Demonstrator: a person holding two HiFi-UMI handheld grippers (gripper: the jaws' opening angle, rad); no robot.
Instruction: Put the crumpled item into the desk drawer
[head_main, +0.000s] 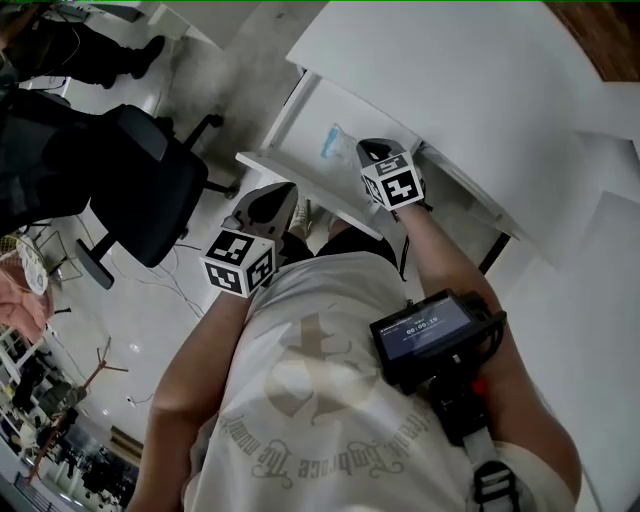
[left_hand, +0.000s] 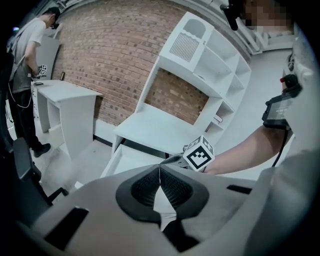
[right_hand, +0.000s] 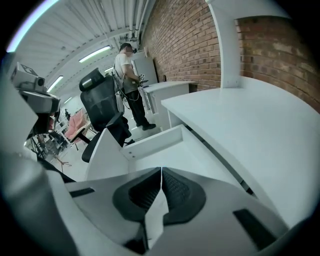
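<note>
The crumpled item (head_main: 335, 143), a pale bluish wad, lies inside the open white desk drawer (head_main: 296, 128) in the head view. My right gripper (head_main: 371, 151) hovers just right of it over the drawer, jaws shut with nothing between them. In the right gripper view the pads (right_hand: 172, 189) meet above the drawer floor (right_hand: 167, 156), and the item is out of sight there. My left gripper (head_main: 277, 197) is held in front of the drawer, near the person's chest, also shut and empty. The left gripper view looks over the drawer (left_hand: 127, 159) and the right gripper's marker cube (left_hand: 198, 154).
The white desk top (head_main: 450, 80) overhangs the drawer, with a white shelf unit (left_hand: 205, 65) against a brick wall. A black office chair (head_main: 150, 190) stands to the left. A person (right_hand: 127, 75) stands at another desk further off. A screen device (head_main: 430, 335) is strapped to the right forearm.
</note>
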